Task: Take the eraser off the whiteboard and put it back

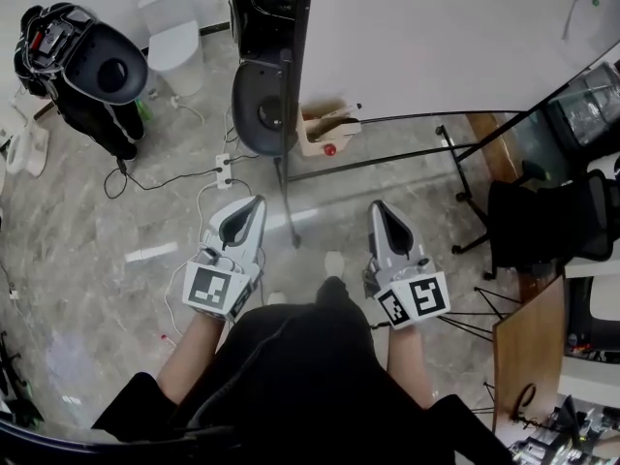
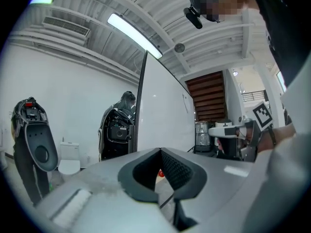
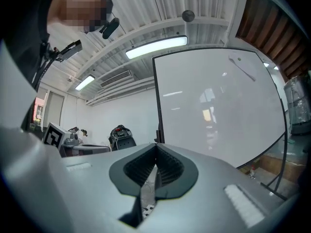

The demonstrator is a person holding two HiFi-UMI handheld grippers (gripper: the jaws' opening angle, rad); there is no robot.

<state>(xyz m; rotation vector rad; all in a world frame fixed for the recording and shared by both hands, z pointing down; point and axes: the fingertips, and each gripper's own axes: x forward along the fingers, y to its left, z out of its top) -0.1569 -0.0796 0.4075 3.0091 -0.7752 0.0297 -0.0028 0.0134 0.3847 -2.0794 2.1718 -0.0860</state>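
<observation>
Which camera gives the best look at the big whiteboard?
The right gripper view: the whiteboard faces it, nearly its whole face showing. The head view sees it steeply from above, cropped at the top; the left gripper view sees it slantwise.

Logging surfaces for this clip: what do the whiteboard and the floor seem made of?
The whiteboard: smooth glossy white panel, likely coated, since lights reflect in it; thin dark frame, perhaps metal. The floor: polished grey stone or tile, going by veining and sheen.

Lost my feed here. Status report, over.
Left gripper and right gripper jaws shut, empty. Eraser not made out on large white whiteboard. Black stand legs ahead.
</observation>
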